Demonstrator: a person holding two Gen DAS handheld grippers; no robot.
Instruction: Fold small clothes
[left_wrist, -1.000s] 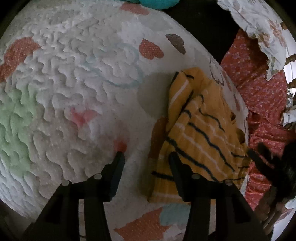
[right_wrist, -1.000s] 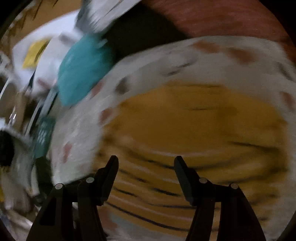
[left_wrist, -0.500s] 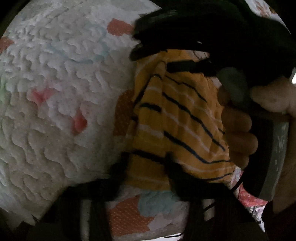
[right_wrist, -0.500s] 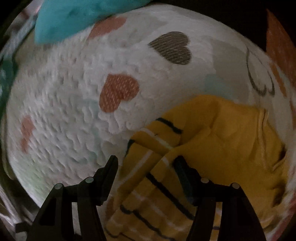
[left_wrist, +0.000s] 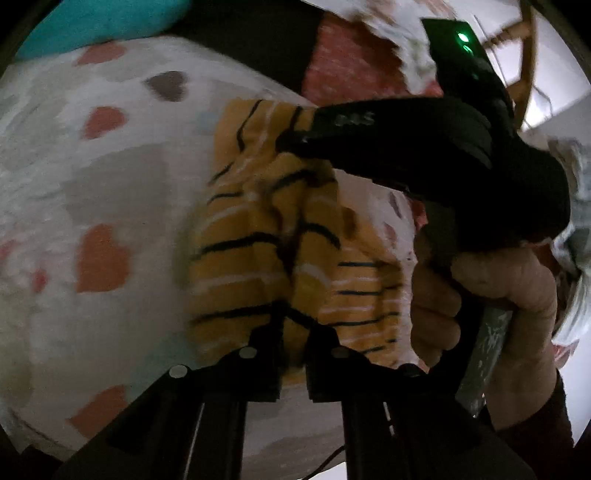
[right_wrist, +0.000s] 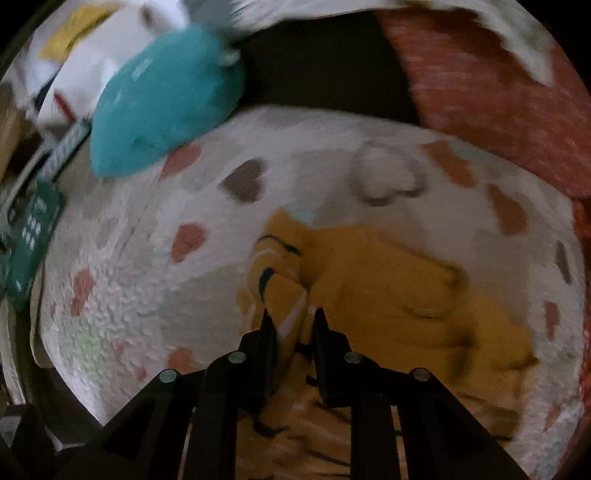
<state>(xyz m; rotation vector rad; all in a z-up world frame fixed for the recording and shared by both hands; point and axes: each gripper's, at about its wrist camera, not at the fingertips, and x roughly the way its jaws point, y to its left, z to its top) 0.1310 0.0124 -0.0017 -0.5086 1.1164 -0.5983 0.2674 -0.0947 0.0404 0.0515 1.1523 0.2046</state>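
Observation:
A small yellow garment with black and white stripes (left_wrist: 258, 236) lies bunched on a white quilt with heart patches (left_wrist: 92, 184). My left gripper (left_wrist: 293, 332) is shut on the garment's near striped edge, lifting it slightly. In the left wrist view the other black gripper (left_wrist: 295, 142) reaches in from the right, held by a hand (left_wrist: 480, 291), its tip on the garment's far edge. From the right wrist camera, my right gripper (right_wrist: 291, 321) is closing on a folded striped sleeve part of the garment (right_wrist: 388, 280), with cloth pinched between its fingers.
A teal cushion (right_wrist: 162, 99) lies at the quilt's (right_wrist: 110, 295) far left edge. Red patterned fabric (right_wrist: 498, 103) covers the far right. A green box (right_wrist: 29, 236) and white items sit beyond the quilt on the left. A wooden chair frame (left_wrist: 524, 48) shows at the top right.
Both grippers closed on the striped garment. My left gripper moved over the garment's edge and rose with it; the right gripper's jaws narrowed around the folded sleeve, and its view swung back.

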